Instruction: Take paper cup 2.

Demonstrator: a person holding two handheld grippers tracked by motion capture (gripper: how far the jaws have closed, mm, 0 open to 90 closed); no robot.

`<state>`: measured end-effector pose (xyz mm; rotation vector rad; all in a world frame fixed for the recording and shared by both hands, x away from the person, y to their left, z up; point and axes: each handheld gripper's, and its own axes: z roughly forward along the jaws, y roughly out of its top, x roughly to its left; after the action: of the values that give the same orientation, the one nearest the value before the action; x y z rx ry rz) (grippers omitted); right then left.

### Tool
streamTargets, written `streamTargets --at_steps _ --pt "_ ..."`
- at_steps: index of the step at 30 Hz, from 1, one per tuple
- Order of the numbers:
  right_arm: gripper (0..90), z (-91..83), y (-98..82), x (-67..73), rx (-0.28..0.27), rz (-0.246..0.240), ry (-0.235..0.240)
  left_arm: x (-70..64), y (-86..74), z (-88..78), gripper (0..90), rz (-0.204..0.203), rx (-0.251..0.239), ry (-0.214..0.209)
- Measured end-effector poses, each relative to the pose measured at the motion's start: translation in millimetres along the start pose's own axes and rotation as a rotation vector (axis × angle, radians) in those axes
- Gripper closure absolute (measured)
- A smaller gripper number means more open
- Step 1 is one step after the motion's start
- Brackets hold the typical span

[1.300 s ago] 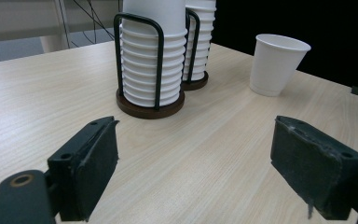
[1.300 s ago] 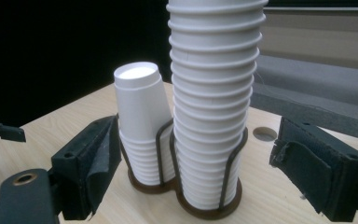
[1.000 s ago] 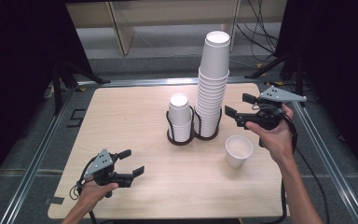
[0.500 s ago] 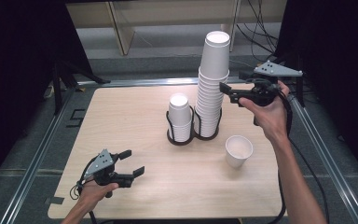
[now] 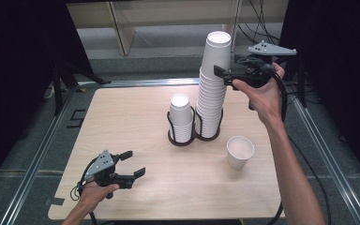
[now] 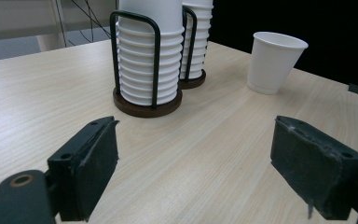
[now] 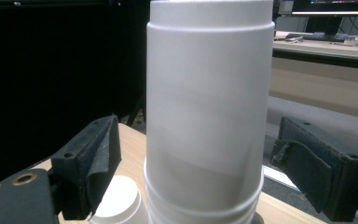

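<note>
At the top of the tall cup stack (image 5: 212, 89), the right tongs (image 5: 221, 75) sit level w/ the topmost cup (image 7: 209, 107). In the right gripper view that cup stands between the two black pads, w/ a gap showing on each side, so the jaws are open and not pressing on it (the pad cloth on both sides looks frayed). The right hand (image 5: 260, 93) holds the tongs from the side of the stack away from the short stack, forearm running down to the near desk edge.

The tall stack stands in one ring of a black wire holder (image 5: 194, 133) w/ a dark round base; the short cup stack (image 5: 181, 117) fills the other ring, touching distance beside the tall one. A single paper cup (image 5: 239, 151) stands upright on the desk (image 5: 131, 117), near the holder, on the tall stack's side and closer to the person.

The left tongs (image 5: 133, 164) are well apart from the holder, low over the near-left part of the desk, held in the left hand (image 5: 96, 190). Their jaws stand open w/ nothing between them; bare wood shows betw. the pads in the left gripper view, w/ the holder and the single cup farther off.
</note>
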<state>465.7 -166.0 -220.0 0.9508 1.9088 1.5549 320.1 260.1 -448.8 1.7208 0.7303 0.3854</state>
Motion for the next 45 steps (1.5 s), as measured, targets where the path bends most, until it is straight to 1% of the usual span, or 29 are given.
streamTargets --at_steps 1,2,3,5,6,7,9,11,12,13,14,15,19,20,22,24,25,31,32,35,36,37,39,42,44,45 --pt "15.2 2.2 1.6 -0.5 -0.007 -0.011 -0.005 0.0 0.1 -0.1 14.6 0.0 0.0 0.0" --pt "15.2 3.6 3.1 0.0 0.0 -0.005 -0.003 0.0 0.1 -0.1 14.5 0.0 0.0 0.0" --pt "15.2 3.6 3.1 0.0 0.0 -0.005 -0.003 0.1 0.1 -0.2 14.5 0.0 -0.001 0.0" --pt "15.2 9.4 6.9 -1.3 0.002 -0.011 -0.011 0.3 0.2 -0.5 14.5 0.0 -0.004 -0.001" --pt "15.2 10.9 7.9 -0.8 0.007 0.007 -0.01 0.4 0.2 -0.5 14.5 0.001 -0.004 -0.002" --pt "15.2 12.5 8.3 -1.4 -0.001 0.001 -0.008 0.2 0.2 -0.5 14.5 0.0 -0.005 -0.003" --pt "15.2 15.7 9.5 -1.0 0.001 -0.005 -0.012 0.2 0.3 -0.5 14.6 0.001 -0.001 -0.003" --pt "15.2 18.7 9.7 -1.0 0.01 0.008 -0.014 0.0 0.3 -0.3 14.6 0.002 -0.001 -0.003" --pt "15.2 20.6 10.1 -2.6 0.008 -0.001 -0.02 -0.2 0.3 -0.4 14.6 0.002 -0.001 -0.002" --pt "15.2 22.6 10.4 -3.1 0.014 0.01 -0.024 -0.4 0.3 -0.5 14.6 0.002 -0.001 -0.002" --pt "15.2 24.3 10.9 -4.0 0.013 0.011 -0.023 0.1 -0.3 1.0 14.5 -0.002 -0.022 -0.016" --pt "15.2 25.7 11.3 -5.0 0.009 0.005 -0.032 0.1 -0.2 1.0 14.5 -0.002 -0.023 -0.015" --pt "15.2 29.1 13.0 -4.9 0.015 0.013 -0.025 0.3 0.0 0.5 14.6 0.0 -0.016 -0.011" --pt "15.2 30.6 14.1 -4.3 0.011 0.007 -0.025 0.2 -0.1 0.8 14.6 -0.001 -0.02 -0.015" --pt "15.2 33.2 14.3 -3.5 0.015 0.018 -0.027 -0.1 -0.1 1.1 14.5 -0.004 -0.024 -0.016" --pt "15.2 34.2 14.6 -4.1 0.017 0.011 -0.026 -0.2 -0.1 1.0 14.6 -0.002 -0.024 -0.016" --pt "15.2 36.8 14.8 -3.5 0.025 0.027 -0.024 -0.5 0.2 0.5 14.6 -0.002 -0.022 -0.014" --pt "15.5 43.1 14.0 -4.0 0.024 0.012 -0.029 -0.3 0.2 0.4 14.6 -0.002 -0.021 -0.015" --pt "15.6 43.3 14.0 -4.1 0.031 0.017 -0.025 -0.3 0.2 0.5 14.6 -0.002 -0.022 -0.016" --pt "16.0 44.4 13.9 -5.0 0.031 0.007 -0.026 -0.4 0.2 0.4 14.6 -0.002 -0.022 -0.017" --pt "16.6 44.5 14.3 -4.6 0.037 0.018 -0.018 -0.3 0.2 0.4 14.5 -0.002 -0.022 -0.017" --pt "16.9 44.1 14.7 -5.1 0.036 0.012 -0.02 -0.3 0.2 0.5 14.6 -0.002 -0.021 -0.016" --pt "17.6 43.6 15.7 -4.4 0.032 0.016 -0.015 -0.2 0.0 0.9 14.5 -0.002 -0.024 -0.019" --pt "18.2 42.1 18.3 -4.5 0.024 0.002 -0.021 -0.4 0.2 0.5 14.6 -0.001 -0.02 -0.015" --pt "18.4 40.0 21.7 -3.3 0.017 0.016 -0.017 -0.2 0.2 0.5 14.6 -0.002 -0.021 -0.017" --pt "18.5 39.5 23.5 -3.5 0.012 0.006 -0.018 0.0 0.0 0.9 14.6 -0.002 -0.025 -0.02"
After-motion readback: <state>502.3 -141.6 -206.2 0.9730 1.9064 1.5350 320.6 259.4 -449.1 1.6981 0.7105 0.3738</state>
